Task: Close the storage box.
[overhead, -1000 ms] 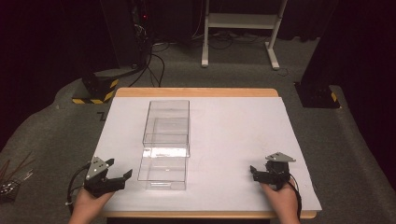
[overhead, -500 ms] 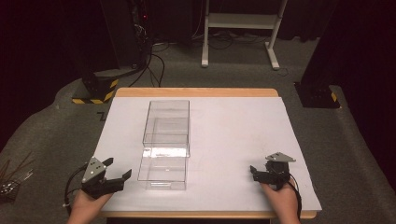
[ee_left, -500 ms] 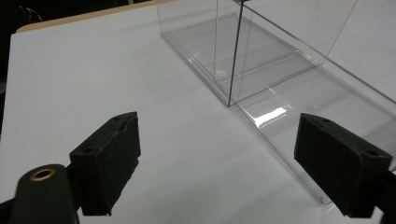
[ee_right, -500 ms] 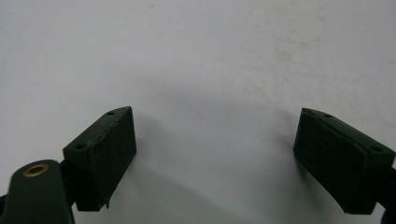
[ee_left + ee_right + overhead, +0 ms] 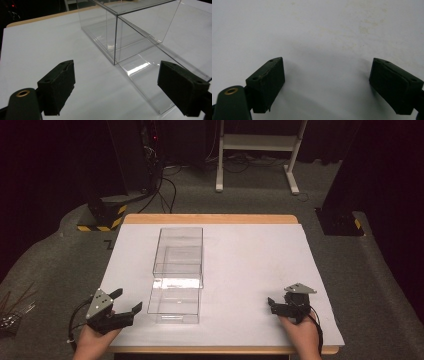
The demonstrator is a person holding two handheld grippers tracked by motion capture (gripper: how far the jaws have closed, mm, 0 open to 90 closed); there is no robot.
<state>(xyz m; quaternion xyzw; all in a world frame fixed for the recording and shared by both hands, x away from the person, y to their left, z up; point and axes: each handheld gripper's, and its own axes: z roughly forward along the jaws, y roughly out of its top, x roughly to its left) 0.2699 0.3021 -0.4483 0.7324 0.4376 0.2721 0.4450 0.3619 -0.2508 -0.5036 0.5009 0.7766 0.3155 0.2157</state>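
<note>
I have the left gripper [image 5: 124, 306] at the near left corner of the white table [image 5: 250, 260], its jaws spread wide with nothing between them. It points toward the clear box [image 5: 177, 272], which lies just beside it, not touching. The box is a long transparent case running away from me along the left half of the table; its taller far section [image 5: 130, 25] sits over a lower near section [image 5: 155, 82] that sticks out toward me (whether the two parts are joined I cannot tell). My right gripper [image 5: 276, 305] rests at the near right, well apart from the box, jaws also released over bare white surface [image 5: 324, 37].
</note>
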